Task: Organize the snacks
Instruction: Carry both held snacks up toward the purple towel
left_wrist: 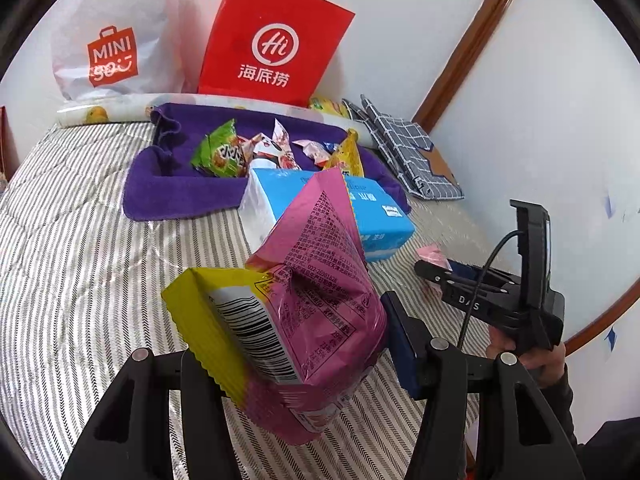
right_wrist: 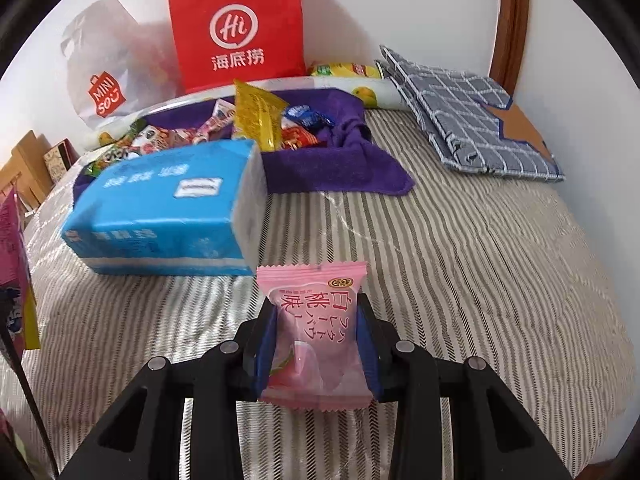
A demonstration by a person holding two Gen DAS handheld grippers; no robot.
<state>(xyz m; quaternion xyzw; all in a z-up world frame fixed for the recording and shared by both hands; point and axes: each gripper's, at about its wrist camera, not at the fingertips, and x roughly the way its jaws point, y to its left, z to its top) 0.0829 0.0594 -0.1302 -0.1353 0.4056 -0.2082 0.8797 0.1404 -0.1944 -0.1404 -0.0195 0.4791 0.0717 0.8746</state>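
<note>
My left gripper (left_wrist: 292, 332) is shut on a large pink and yellow snack bag (left_wrist: 320, 264), held tilted above the striped bed cover. The same bag shows at the left edge of the right wrist view (right_wrist: 16, 272). My right gripper (right_wrist: 318, 304) is shut on a small pink peach-flavour packet (right_wrist: 316, 332), held upright between its blue pads. In the left wrist view the right gripper (left_wrist: 436, 272) is low at the right, a hand behind it. Farther back, a purple cloth basket (left_wrist: 180, 188) (right_wrist: 340, 168) holds several wrapped snacks.
A blue tissue pack (left_wrist: 376, 216) (right_wrist: 168, 216) lies in front of the basket. A red paper bag (left_wrist: 272, 40) (right_wrist: 236, 32) and a white plastic bag (left_wrist: 116, 40) (right_wrist: 100, 80) lean on the wall. Folded checked fabric (left_wrist: 408, 148) (right_wrist: 480, 120) lies at the right.
</note>
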